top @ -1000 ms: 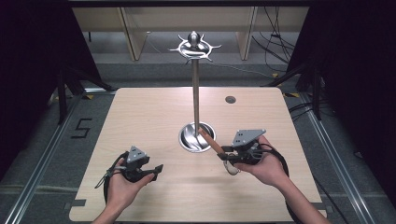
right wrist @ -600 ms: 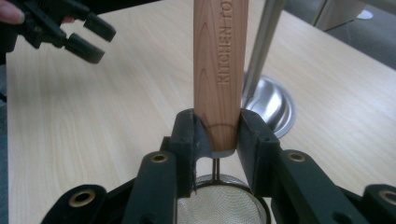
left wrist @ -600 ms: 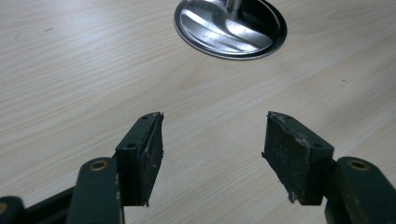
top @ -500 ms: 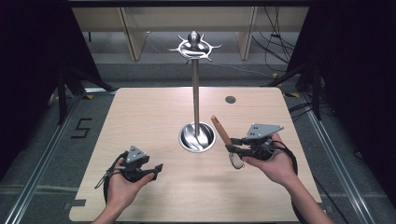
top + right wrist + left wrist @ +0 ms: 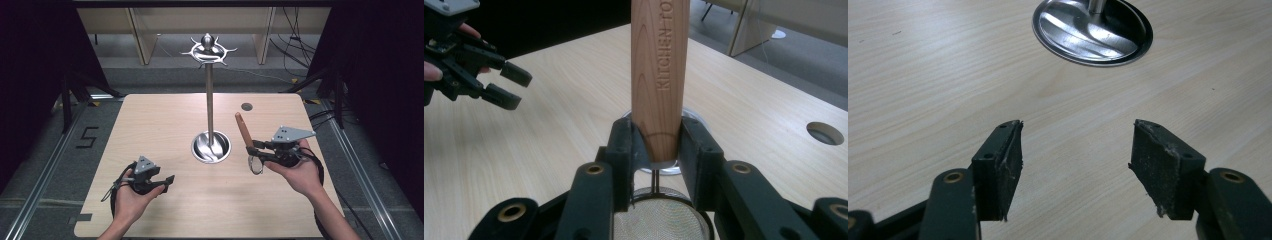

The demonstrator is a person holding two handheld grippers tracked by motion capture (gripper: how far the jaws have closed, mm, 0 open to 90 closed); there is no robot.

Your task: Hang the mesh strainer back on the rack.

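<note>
Right gripper [image 5: 656,145] pinches strainer [image 5: 659,75] by its wooden handle, long axis rising upright beyond the jaws (mesh below). Left gripper [image 5: 1075,165] spread, empty; stand [image 5: 209,90] ahead.

The high view looked forward and down over the table [image 5: 150,125]. Both gripper views sat close along their jaws, sharing the stand [image 5: 1093,32] at 12 o'clock.

Lab recording booth: pale wood tabletop [image 5: 150,125] walled by black curtains [image 5: 30,75], aluminium floor rails [image 5: 45,175], loose cables [image 5: 295,45], a taped "5" floor marker [image 5: 87,137], bare shelving [image 5: 145,30] behind.
</note>
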